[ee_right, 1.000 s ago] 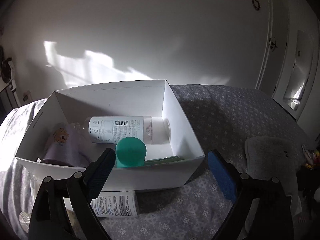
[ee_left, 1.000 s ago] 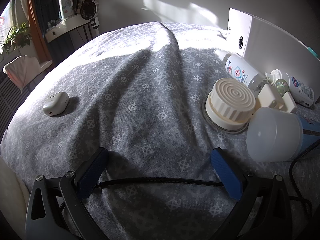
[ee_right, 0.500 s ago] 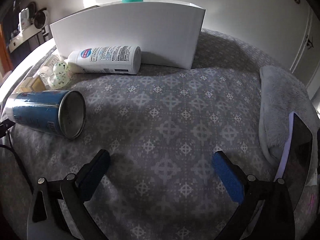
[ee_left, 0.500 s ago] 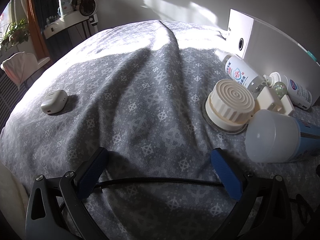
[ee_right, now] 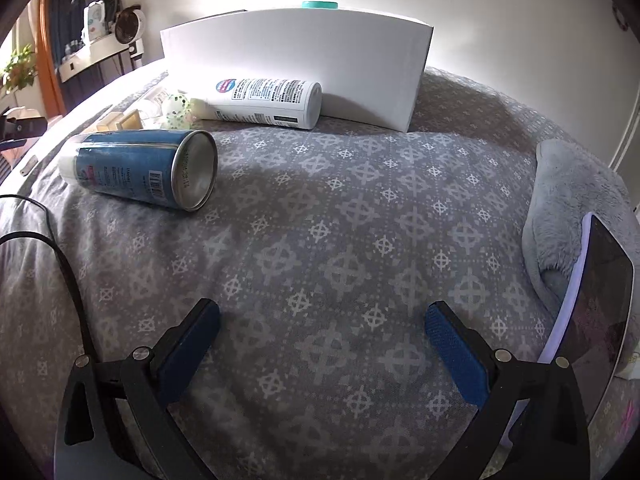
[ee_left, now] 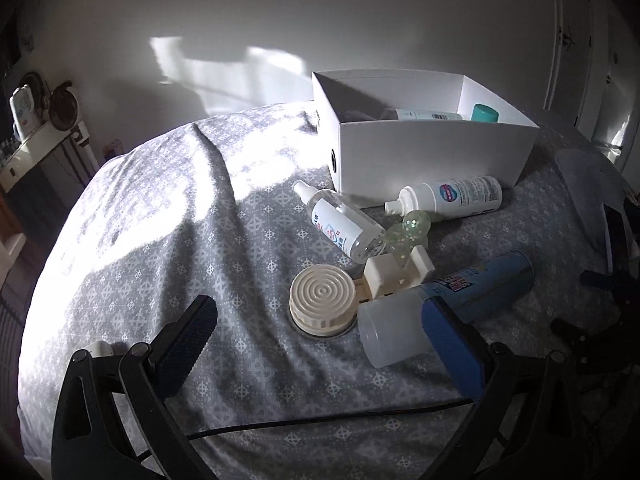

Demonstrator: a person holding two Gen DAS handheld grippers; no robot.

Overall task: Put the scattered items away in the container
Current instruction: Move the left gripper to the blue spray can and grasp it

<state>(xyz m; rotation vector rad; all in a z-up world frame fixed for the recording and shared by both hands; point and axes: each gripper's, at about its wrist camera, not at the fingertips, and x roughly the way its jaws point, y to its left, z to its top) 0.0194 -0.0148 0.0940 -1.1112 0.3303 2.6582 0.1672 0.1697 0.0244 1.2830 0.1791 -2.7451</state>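
Note:
A white box [ee_left: 432,152] stands at the back of the bed, holding a bottle and a teal cap [ee_left: 484,113]. In front of it lie a clear spray bottle [ee_left: 344,226], a white bottle [ee_left: 460,198], a spotted green toy [ee_left: 410,230], a cream plug block [ee_left: 396,276], a round ribbed lid [ee_left: 322,300] and a blue can [ee_left: 476,284] with a frosted cap. My left gripper [ee_left: 320,320] is open above the lid. My right gripper [ee_right: 322,328] is open and empty over bare bedspread; the blue can [ee_right: 148,168], the white bottle [ee_right: 264,102] and the box [ee_right: 296,64] lie ahead.
A black cable [ee_left: 320,426] runs across the bedspread near the left gripper. A grey fluffy cushion [ee_right: 572,208] and a dark tablet [ee_right: 600,292] lie at the right. A shelf with a fan [ee_left: 64,110] stands at the far left.
The left gripper has risen and turned right, bringing the box and the scattered items into view. The right gripper has dropped from above the box to low over the bedspread.

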